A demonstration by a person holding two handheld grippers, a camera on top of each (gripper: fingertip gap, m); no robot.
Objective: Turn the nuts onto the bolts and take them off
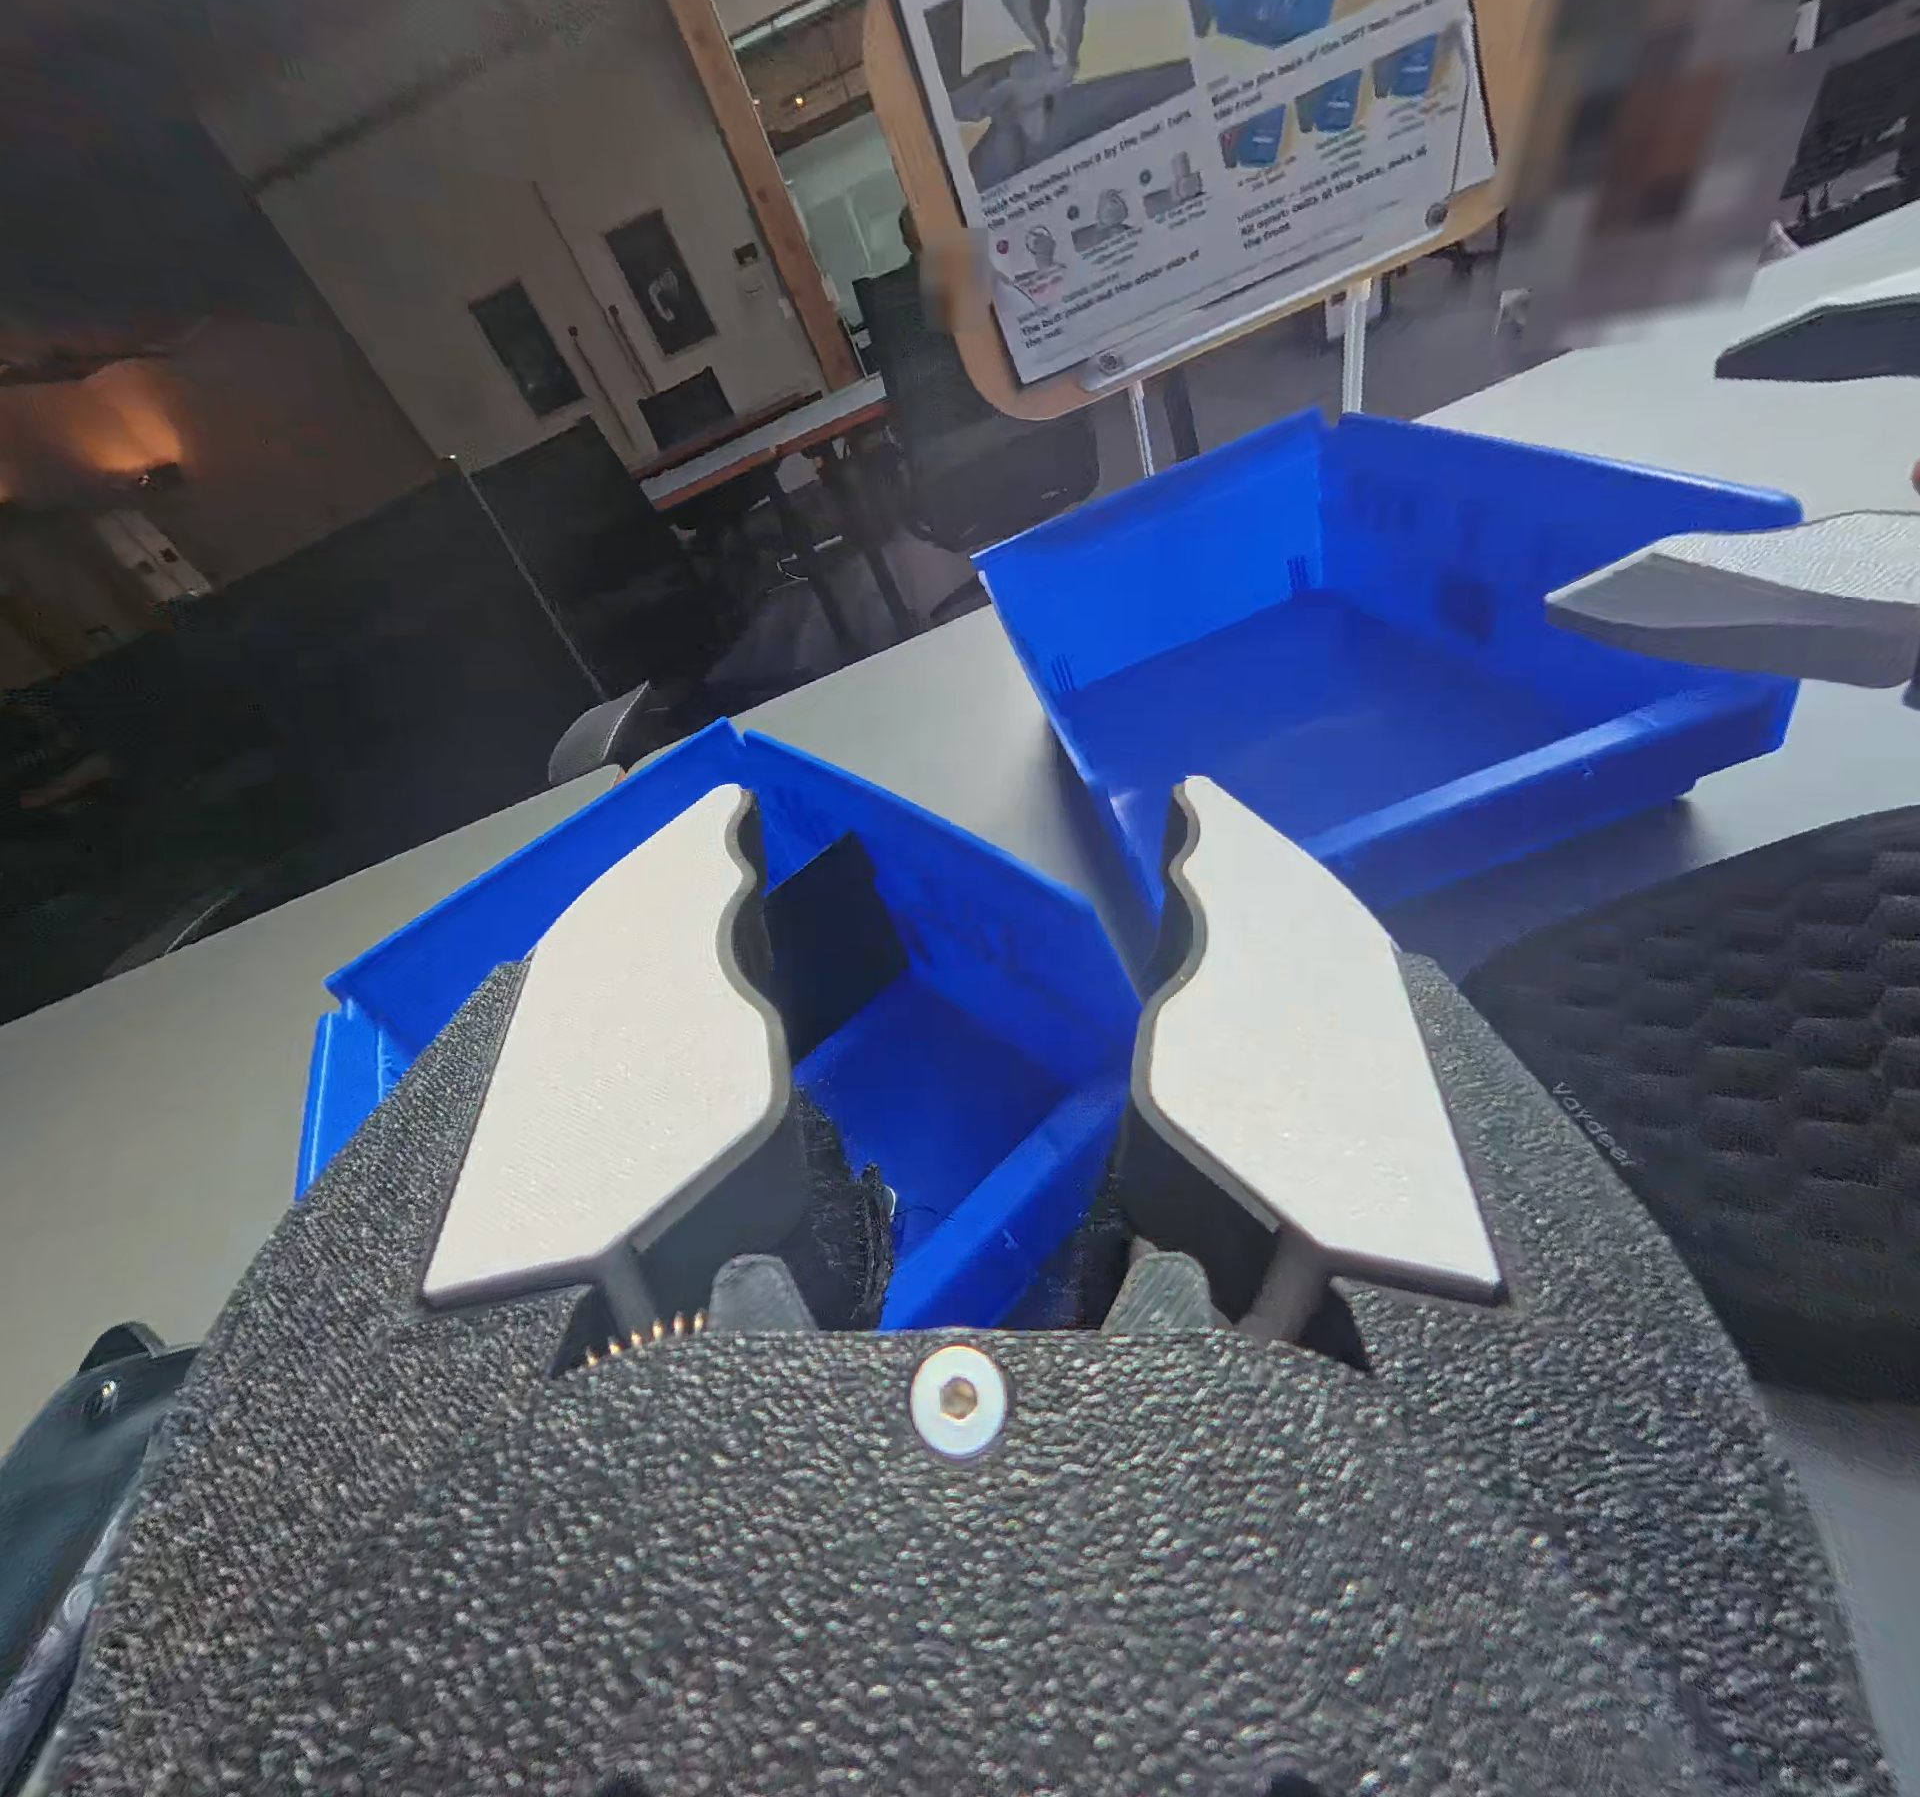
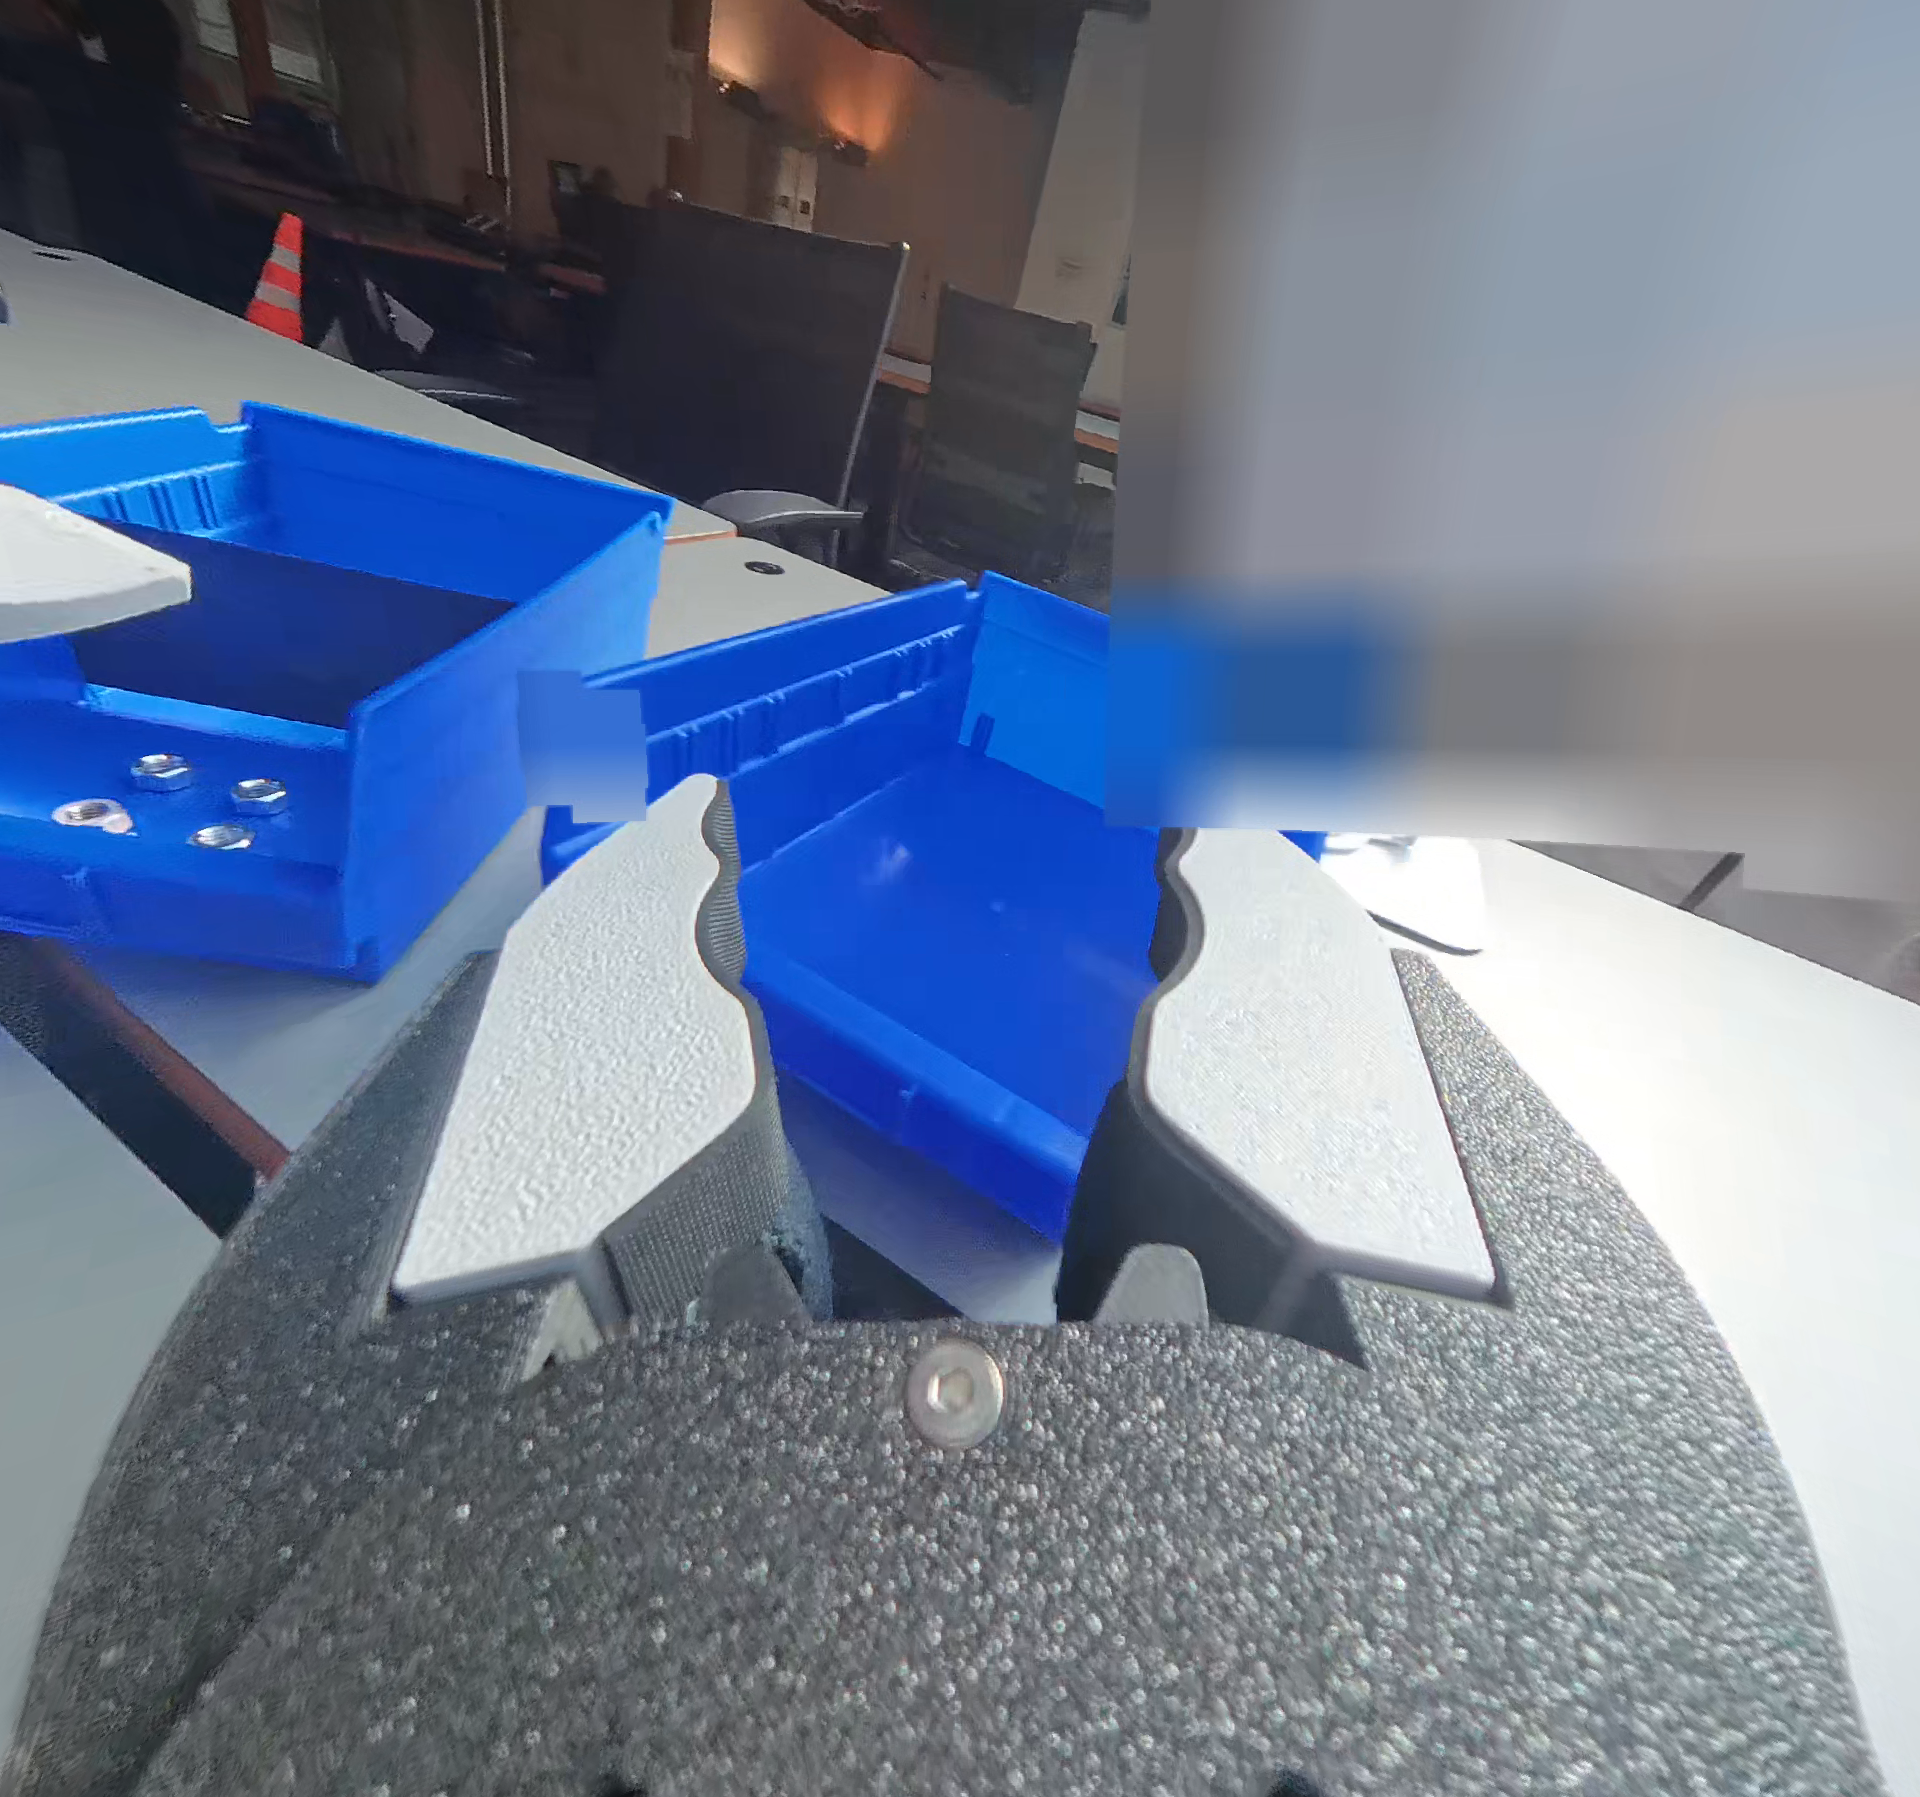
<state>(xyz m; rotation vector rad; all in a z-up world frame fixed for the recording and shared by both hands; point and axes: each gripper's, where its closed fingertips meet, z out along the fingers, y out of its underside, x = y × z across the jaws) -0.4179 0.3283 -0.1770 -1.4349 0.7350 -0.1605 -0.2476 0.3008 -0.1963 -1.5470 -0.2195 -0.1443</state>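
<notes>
Both grippers hang with jaws apart, empty; the left gripper (image 1: 961,812) should drop squarely over one hex nut (image 2: 161,772) in its blue bin (image 2: 436,791).

**Grey table bearing two blue bins and a black mat**

A grey table (image 1: 187,1124) is seen under both claws. Two blue bins rest on it: one (image 1: 1039,937) just ahead of the left claw, another (image 1: 1392,646) farther ahead, to its right. A black honeycomb-textured mat (image 1: 1714,1072) lies at the right.
</notes>
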